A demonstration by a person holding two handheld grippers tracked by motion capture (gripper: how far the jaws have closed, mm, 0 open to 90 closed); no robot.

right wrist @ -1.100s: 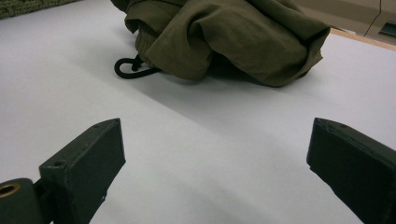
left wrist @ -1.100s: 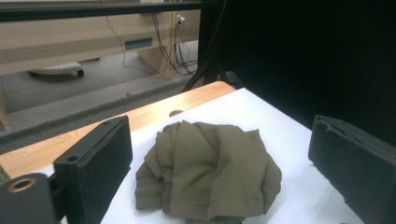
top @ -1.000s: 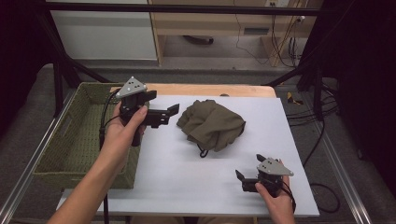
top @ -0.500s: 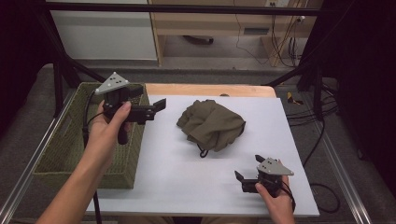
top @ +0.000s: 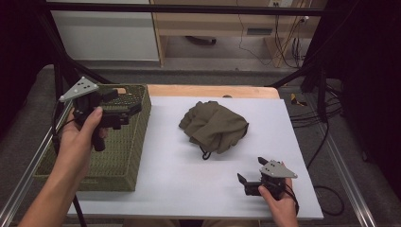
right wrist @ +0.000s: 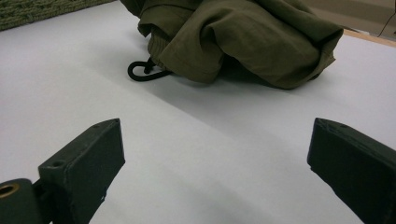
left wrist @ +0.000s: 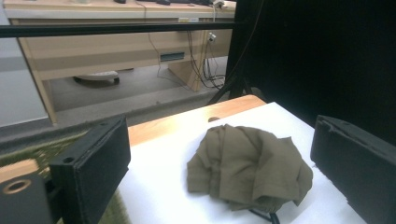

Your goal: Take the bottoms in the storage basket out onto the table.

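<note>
Altogether one olive garment [top: 213,126], one green basket [top: 124,156], two tongs, left [top: 124,115] and right [top: 242,182], both agape

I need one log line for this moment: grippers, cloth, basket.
left gripper: open, above basket | right gripper: open, low on table | cloth: crumpled, untouched

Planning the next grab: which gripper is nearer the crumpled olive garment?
Right, slightly. The right gripper rests on the table just in front of the garment; the left gripper is held over the basket, off to its side.
</note>
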